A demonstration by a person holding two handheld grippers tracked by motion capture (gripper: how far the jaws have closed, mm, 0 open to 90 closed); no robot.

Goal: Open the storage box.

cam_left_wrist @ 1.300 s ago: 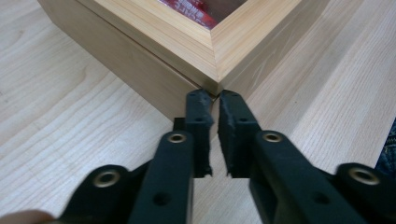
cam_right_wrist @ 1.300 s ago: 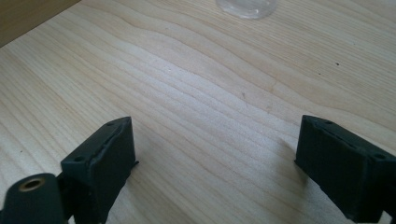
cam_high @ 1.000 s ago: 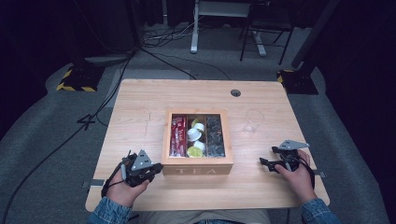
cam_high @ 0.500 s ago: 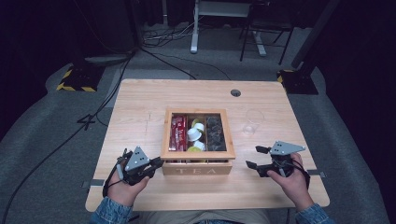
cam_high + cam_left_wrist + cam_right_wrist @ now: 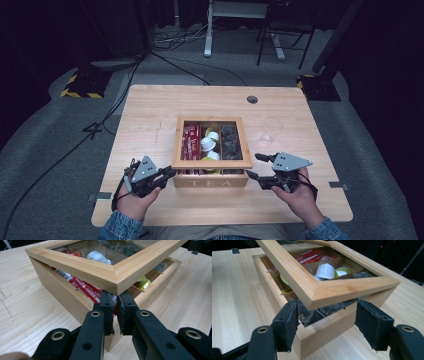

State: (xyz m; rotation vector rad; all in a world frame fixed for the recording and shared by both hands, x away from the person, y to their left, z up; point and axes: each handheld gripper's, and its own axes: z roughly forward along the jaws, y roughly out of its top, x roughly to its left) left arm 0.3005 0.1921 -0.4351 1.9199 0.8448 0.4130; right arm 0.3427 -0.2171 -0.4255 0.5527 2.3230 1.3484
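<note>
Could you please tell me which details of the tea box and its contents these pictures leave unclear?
- Dark packets in the tea box: high view, too small and dim to identify.
- Left gripper against the lid: left gripper view, the lid's corner hides any contact.
- Box's front lettering: both gripper views, out of sight.

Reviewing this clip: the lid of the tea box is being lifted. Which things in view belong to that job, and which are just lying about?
In use:
- tea box
- its windowed lid, raised at the front
- left tool, jaws nearly shut under the lid's corner
- right tool, jaws open at the other front corner

Lying about:
- clear glass on the table, right of the box
- packets and capsules inside the box
</note>
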